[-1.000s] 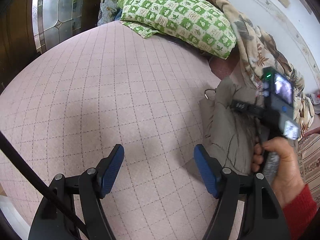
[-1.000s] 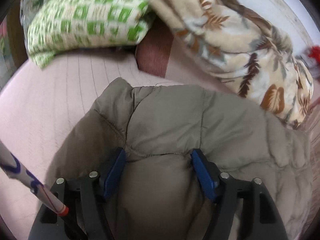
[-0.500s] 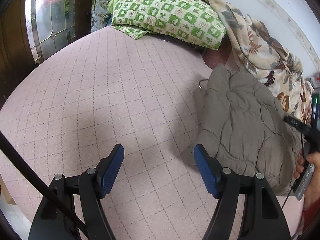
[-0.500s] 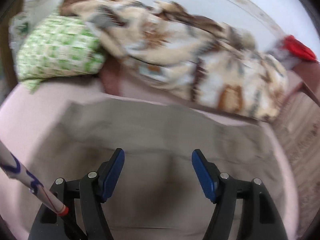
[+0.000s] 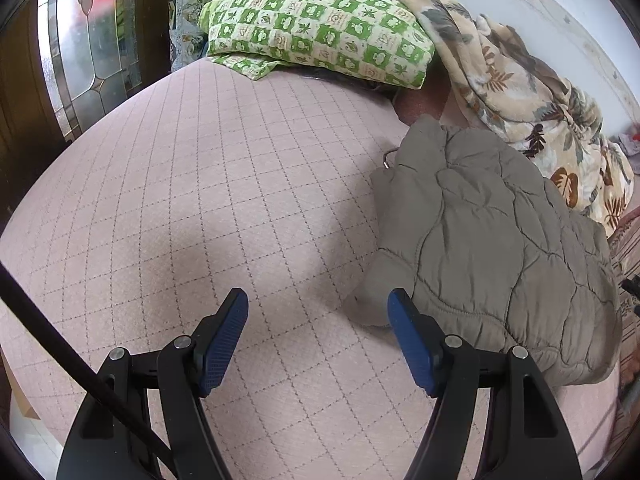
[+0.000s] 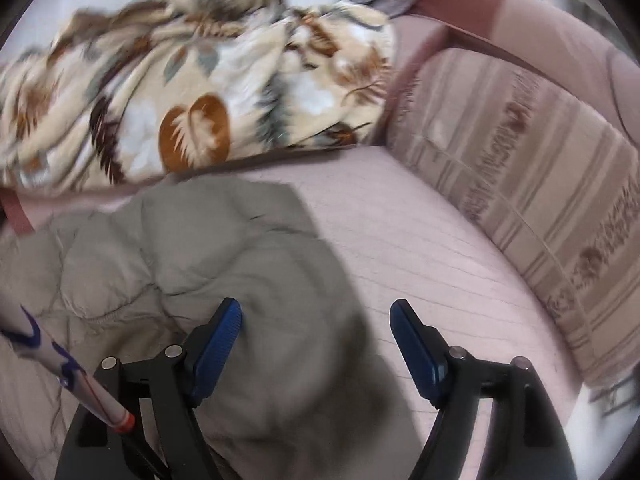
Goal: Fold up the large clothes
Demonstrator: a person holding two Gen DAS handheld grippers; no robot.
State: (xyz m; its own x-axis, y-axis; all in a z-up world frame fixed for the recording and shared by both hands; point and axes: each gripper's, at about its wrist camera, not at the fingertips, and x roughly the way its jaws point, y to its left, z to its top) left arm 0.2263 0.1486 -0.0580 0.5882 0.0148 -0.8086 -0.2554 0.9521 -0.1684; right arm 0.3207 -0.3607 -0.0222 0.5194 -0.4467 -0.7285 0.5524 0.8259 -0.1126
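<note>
The left gripper (image 5: 318,316) is hovering with its jaws standing wide and gripping nothing, only pink bed cover (image 5: 224,184) between them. The folded grey jacket (image 5: 492,240) is lying just beyond its right jaw. The right gripper (image 6: 316,324) has just been opening its jaws further; they are holding nothing, the jacket (image 6: 224,280) lying under its left jaw.

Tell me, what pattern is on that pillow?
Green and cream checks with little leaf motifs on the pillow; clearest in the left wrist view.
</note>
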